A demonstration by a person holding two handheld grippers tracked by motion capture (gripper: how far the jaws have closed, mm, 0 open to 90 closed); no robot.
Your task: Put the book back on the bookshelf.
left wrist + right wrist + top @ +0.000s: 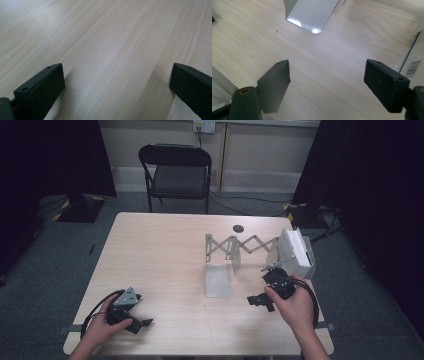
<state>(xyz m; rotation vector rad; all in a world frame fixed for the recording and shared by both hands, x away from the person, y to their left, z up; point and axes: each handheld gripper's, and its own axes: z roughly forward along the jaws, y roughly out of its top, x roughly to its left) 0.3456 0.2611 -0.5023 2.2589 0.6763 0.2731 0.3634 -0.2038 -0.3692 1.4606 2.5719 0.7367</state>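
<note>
While your right gripper (260,300) hangs with jaws released and empty at lower right, beside the expanding metal rack (235,251) at frame centre, a careless sweep could topple its white books (295,251); left gripper (141,324) likewise released.

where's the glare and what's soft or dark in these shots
Right gripper view: bright glare spots on the metal plate near its rounded corner; the near jaws are slightly soft. Left gripper view: table grain sharp mid-frame, jaws blurred, soft shadows beside them. High view: evenly lit table, dark curtains either side.
</note>
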